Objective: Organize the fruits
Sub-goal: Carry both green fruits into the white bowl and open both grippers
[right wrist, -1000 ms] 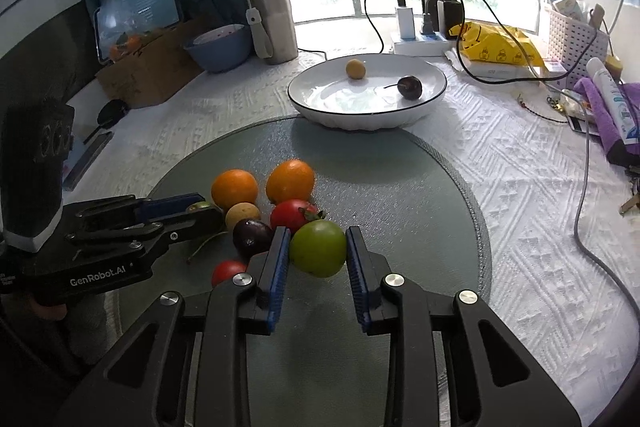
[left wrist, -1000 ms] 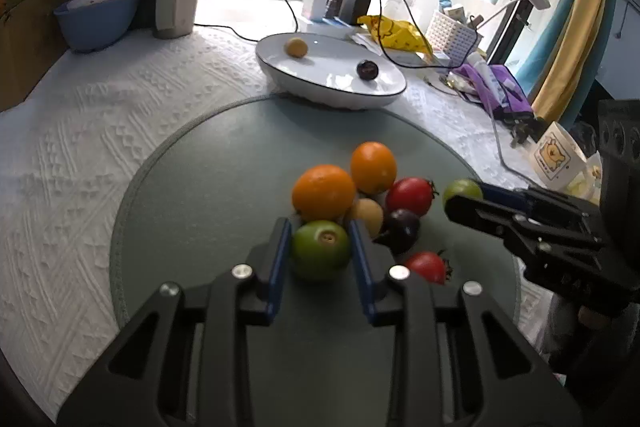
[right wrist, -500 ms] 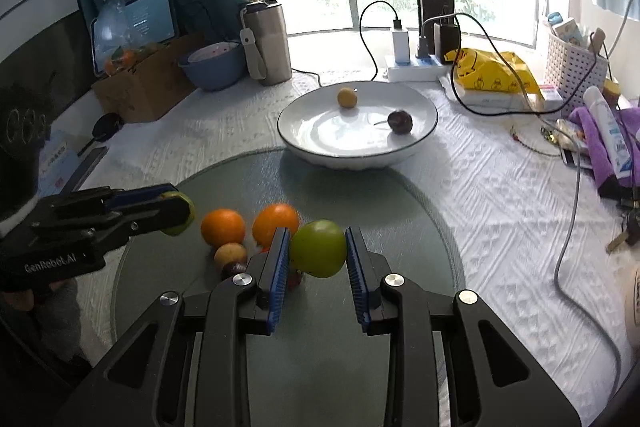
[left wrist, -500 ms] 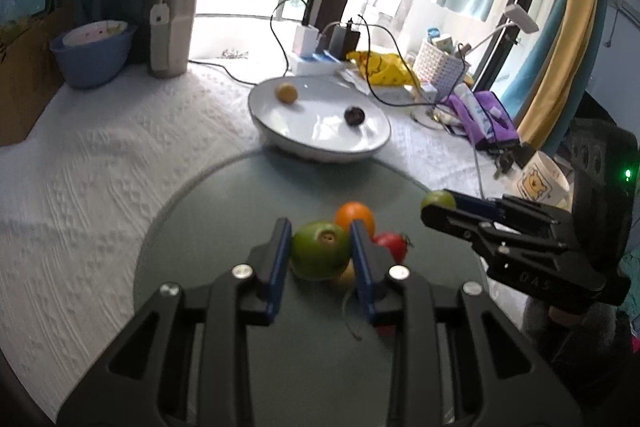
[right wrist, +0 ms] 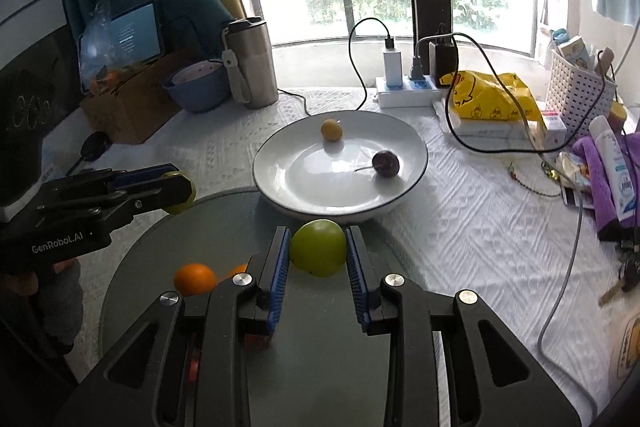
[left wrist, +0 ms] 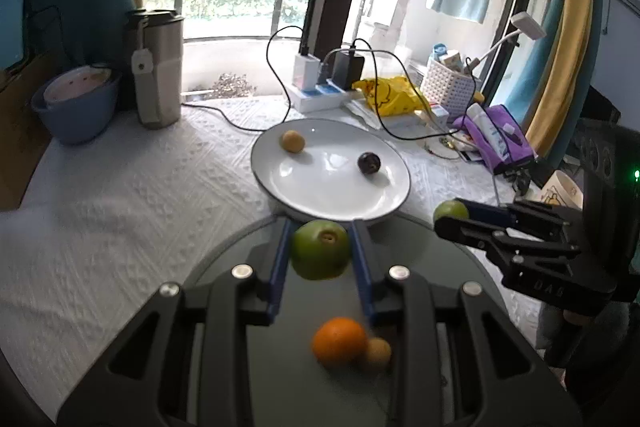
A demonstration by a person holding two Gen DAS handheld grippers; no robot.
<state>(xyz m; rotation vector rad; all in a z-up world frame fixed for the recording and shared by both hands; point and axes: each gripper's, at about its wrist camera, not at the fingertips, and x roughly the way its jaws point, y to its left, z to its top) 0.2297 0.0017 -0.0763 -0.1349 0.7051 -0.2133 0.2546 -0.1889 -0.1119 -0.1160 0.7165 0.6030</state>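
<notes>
My left gripper (left wrist: 319, 251) is shut on a green fruit (left wrist: 320, 254) and holds it above the grey mat, just short of the white plate (left wrist: 384, 203). My right gripper (right wrist: 318, 249) is shut on another green fruit (right wrist: 318, 247) near the plate's front rim (right wrist: 276, 203). The plate holds a small yellow fruit (left wrist: 292, 141) and a dark plum (left wrist: 369, 163). An orange (left wrist: 339, 341) and a small tan fruit (left wrist: 378, 352) lie on the mat below me. The right gripper also shows in the left wrist view (left wrist: 452, 217), and the left gripper in the right wrist view (right wrist: 180, 189).
A steel tumbler (left wrist: 157, 67) and a blue bowl (left wrist: 76, 107) stand at the back left. A power strip with cables (right wrist: 404, 93), a yellow bag (right wrist: 488, 97), a white basket (right wrist: 580, 87) and purple cloth (right wrist: 600, 167) crowd the right.
Both grippers have lifted their green fruits off the mat and carried them forward toward the white plate. The fruit pile has dropped low in both views.
</notes>
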